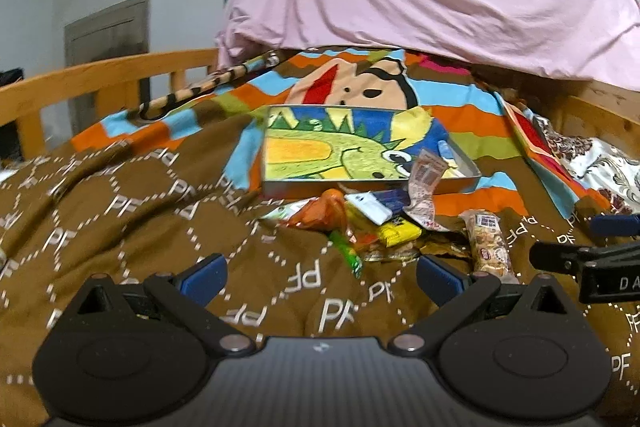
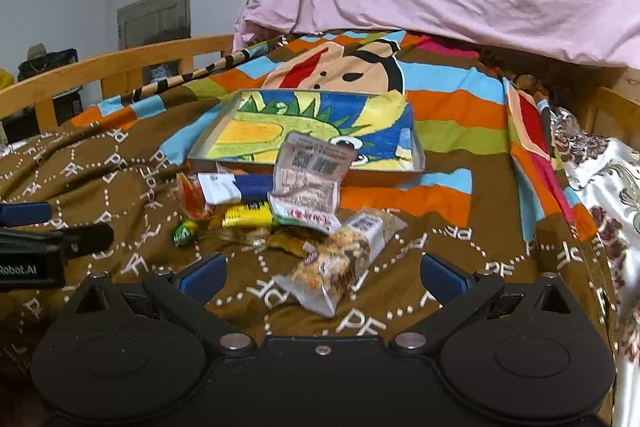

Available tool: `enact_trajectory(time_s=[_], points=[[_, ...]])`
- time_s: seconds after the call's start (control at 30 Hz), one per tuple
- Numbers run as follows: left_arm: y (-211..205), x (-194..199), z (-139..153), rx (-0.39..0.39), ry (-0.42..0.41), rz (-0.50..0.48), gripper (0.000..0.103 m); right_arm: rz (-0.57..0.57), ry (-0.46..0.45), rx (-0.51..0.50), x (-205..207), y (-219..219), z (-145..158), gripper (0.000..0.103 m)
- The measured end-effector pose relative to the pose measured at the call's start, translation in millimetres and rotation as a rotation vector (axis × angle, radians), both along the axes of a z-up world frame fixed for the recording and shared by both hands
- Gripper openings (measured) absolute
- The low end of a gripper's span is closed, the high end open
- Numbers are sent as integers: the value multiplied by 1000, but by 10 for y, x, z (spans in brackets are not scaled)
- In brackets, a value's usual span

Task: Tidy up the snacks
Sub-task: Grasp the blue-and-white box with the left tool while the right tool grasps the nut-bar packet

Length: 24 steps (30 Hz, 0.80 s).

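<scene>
You have barely begun: the tray (image 2: 418, 155) with the dinosaur picture looks bare, apart from something small at its right end that I cannot make out. The snacks (image 2: 280, 211) lie heaped on the brown blanket (image 2: 120, 187) just beside the tray's near edge, one pale wrapper (image 2: 310, 167) leaning up against that edge. All of the sorting is left.

Your left gripper (image 1: 318, 277) and right gripper (image 2: 320, 277) both hover over the blanket with jaws spread wide, gripping nothing.

The clear packet of mixed nibbles (image 2: 340, 259) is nearest your right gripper; its long axis runs from you toward the tray, slanting right, crimped end toward you. The yellow bar (image 2: 246, 215) lies roughly parallel to the tray's near edge.
</scene>
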<state>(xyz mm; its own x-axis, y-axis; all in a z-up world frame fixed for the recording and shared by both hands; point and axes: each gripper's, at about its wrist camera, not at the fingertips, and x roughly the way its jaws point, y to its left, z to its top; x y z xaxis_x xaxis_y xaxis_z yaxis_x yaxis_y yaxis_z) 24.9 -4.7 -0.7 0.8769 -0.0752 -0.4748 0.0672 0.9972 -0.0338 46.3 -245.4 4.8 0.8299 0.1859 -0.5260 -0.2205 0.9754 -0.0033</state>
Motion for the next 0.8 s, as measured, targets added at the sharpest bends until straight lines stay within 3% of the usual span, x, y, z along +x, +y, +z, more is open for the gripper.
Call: enact_trajectory(time_s=[0.3,0.8], points=[[-6,520,119,10,20,-107,103,22,55,-45,326,28,-140,102],[-375,1392,-27,247,36,-367,103,-122,142,42,941,182,-547,99]])
